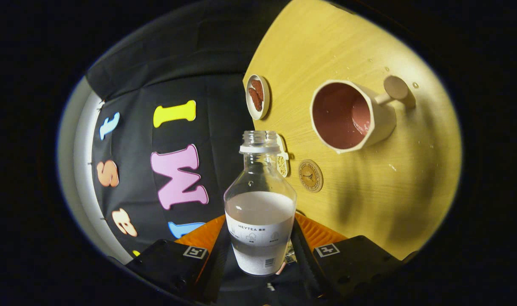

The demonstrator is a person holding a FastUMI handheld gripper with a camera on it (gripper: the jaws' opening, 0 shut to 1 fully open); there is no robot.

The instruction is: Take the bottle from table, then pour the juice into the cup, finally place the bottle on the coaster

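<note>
Glass bottle (260, 199): clear, uncapped, partly full of pale juice, standing between the two fingers and gripped low on its labelled body.
Tongs (260, 250): clenched on the bottle, one finger pressing each side; the low hold leaves the neck free for pouring.
Tilt: the whole view is rolled, so the counter (360, 199) runs up the right side; I judge the bottle is lifted off it and being turned toward the cup.
Cup (351, 117): cream outside, pink inside, well beyond the fingers to the right, its mouth facing the bottle; whether juice is in it yet I cannot tell.
Coaster (310, 175): small round disc just beyond the bottle's shoulder, between tongs and cup, bare and ready for the last step.
Small dish (257, 97): holds reddish-brown pieces, farther off than the bottle's mouth.
Stage: pouring, by my reading.
</note>
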